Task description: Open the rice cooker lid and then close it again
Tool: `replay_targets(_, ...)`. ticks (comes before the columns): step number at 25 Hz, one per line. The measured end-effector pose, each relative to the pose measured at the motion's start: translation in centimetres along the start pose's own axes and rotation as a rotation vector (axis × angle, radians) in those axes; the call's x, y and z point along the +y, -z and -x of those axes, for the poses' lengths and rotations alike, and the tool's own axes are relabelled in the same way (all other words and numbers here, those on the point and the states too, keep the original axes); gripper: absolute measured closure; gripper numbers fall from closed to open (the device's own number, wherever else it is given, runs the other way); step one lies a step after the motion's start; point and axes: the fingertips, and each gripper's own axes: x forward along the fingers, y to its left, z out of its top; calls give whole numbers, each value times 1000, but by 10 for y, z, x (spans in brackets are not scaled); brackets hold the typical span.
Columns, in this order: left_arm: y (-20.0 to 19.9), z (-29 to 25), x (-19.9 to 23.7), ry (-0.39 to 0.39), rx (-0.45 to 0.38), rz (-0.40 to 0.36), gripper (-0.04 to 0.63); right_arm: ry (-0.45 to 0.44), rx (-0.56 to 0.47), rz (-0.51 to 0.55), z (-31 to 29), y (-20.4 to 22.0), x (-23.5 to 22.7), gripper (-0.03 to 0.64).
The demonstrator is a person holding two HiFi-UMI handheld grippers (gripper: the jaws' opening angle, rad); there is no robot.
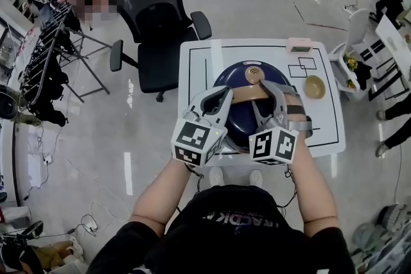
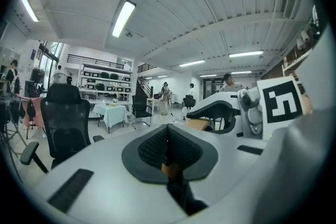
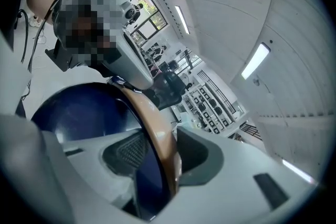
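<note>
On the right gripper (image 3: pixel 161 157) the pads (image 3: pixel 128 150) stood apart, with the tan handle (image 3: pixel 152 123) running loose between them and the textured pad clear of it. The left gripper (image 2: pixel 169 150) had its jaws pressed together. A tan sliver showed at their base, but I couldn't tell whether it was pinched.

In the head view both met at the handle over the dark blue rice cooker (image 1: pixel 241 122), at centre frame on the white table (image 1: pixel 196 61), with its lid (image 1: pixel 228 77) lying down. The step looked like handle work on a closed lid. The next move probably called for slipping the right jaws free without dragging the handle.
</note>
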Motion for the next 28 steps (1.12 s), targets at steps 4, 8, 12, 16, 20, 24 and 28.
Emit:
replay_targets(4, 8, -1, 2, 1, 3, 29, 592, -3, 10, 15, -2, 1, 5, 453)
replay_targets(8, 8, 0, 3, 2, 0, 31, 592, 0, 11, 14, -2, 1, 5, 451)
replay_targets(12, 8, 0, 3, -3, 6, 20, 592, 10, 5, 39, -2, -1, 5, 451)
replay_targets(16, 7, -1, 3, -15, 20, 3, 585, 17, -9, 67, -2, -2, 5, 446)
replay_targets(20, 3, -1, -1, -33, 10, 1, 534, -8, -38, 57, 1, 1, 6, 437)
replay_targets(24, -10, 4, -6, -65, -17, -3, 522, -32, -100, 28, 14, 1, 3, 436)
replay_targets(28, -18, 6, -16, -113, -39, -2, 522, -66, -173, -62, 31, 8, -4, 437)
